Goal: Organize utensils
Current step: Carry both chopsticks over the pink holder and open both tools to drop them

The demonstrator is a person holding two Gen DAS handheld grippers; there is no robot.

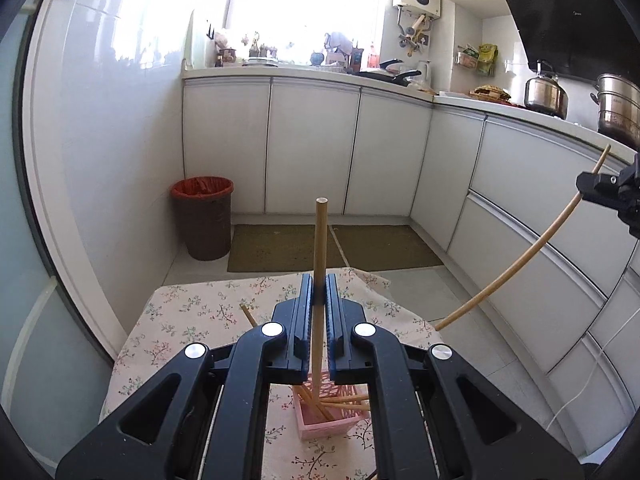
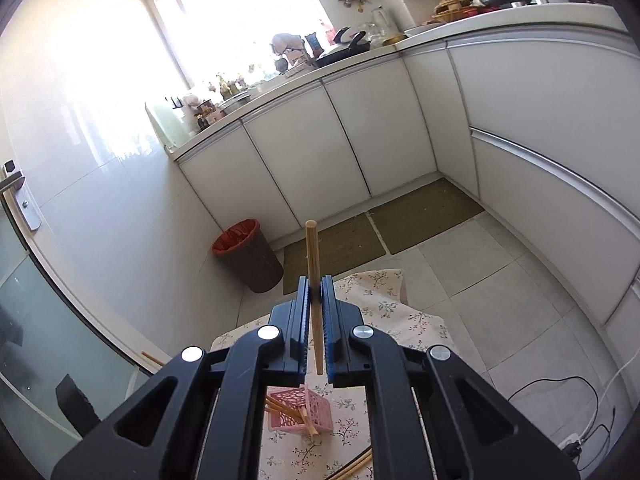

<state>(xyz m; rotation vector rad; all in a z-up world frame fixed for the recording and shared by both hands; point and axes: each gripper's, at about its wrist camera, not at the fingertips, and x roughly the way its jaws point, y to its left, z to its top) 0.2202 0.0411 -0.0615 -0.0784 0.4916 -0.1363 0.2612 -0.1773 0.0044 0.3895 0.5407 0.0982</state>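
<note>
Standing almost upright between the pads of the left gripper (image 1: 319,300), a pale wooden chopstick (image 1: 320,264) is pinched near its middle, its blunt end above the fingertips and its lower end down by the pink holder (image 1: 328,420) just below the tool. That lattice-walled holder already has several chopsticks (image 1: 340,400) lying crossed in it, and it sits on the floral tablecloth (image 1: 192,320) of a small table, whose far edge lies just ahead of the fingertips and whose left edge runs close to a white wall. One loose chopstick (image 1: 249,315) lies on the cloth to the left of the fingers. The right gripper (image 2: 316,300) is likewise pressed together on a second chopstick (image 2: 314,300), held steep with its thick end up, above the same holder (image 2: 300,412); two more sticks (image 2: 356,466) lie on the cloth low to its right. Beyond the table, open tiled floor (image 2: 500,280) spreads ahead and right toward white cabinets (image 1: 312,148), with floor mats (image 1: 336,246) and a brown bin (image 1: 204,218) ahead to the left.
</note>
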